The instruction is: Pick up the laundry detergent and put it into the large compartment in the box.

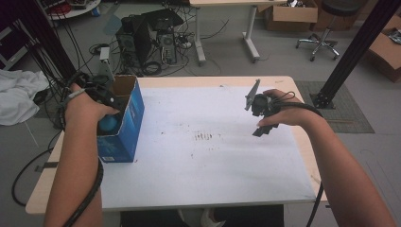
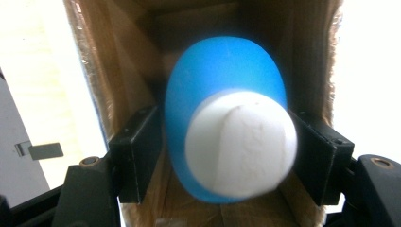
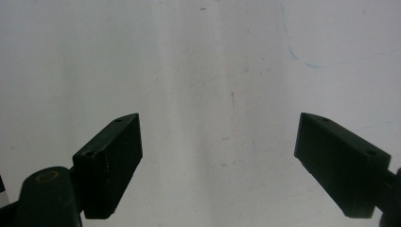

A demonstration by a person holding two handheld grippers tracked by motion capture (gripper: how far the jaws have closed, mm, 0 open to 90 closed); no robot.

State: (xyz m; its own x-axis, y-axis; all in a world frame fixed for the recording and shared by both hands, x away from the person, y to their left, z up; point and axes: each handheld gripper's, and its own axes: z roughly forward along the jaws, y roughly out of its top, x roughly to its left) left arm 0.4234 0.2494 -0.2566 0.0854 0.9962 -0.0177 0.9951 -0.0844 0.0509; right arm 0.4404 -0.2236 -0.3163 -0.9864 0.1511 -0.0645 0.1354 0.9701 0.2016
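Held object: a blue, egg-shaped plastic piece with a white rounded end (image 2: 227, 118), inside the open top of a blue cardboard box (image 1: 124, 124) at the table's left edge.
Left gripper (image 2: 227, 156): black jaws clamped on the blue piece's sides.
Right gripper (image 3: 222, 161): jaws spread wide, empty, above the white table sheet (image 1: 208, 156) on the right.

Blue-and-white object (image 2: 231, 123) between the left gripper's (image 2: 227, 156) jaws is blurred; can't tell what it is. Its far end is hidden behind the white cap (box (image 2: 118, 61) interior dark beyond jaws). Right gripper (image 3: 220, 156) jaw bases cut off at bottom edge.
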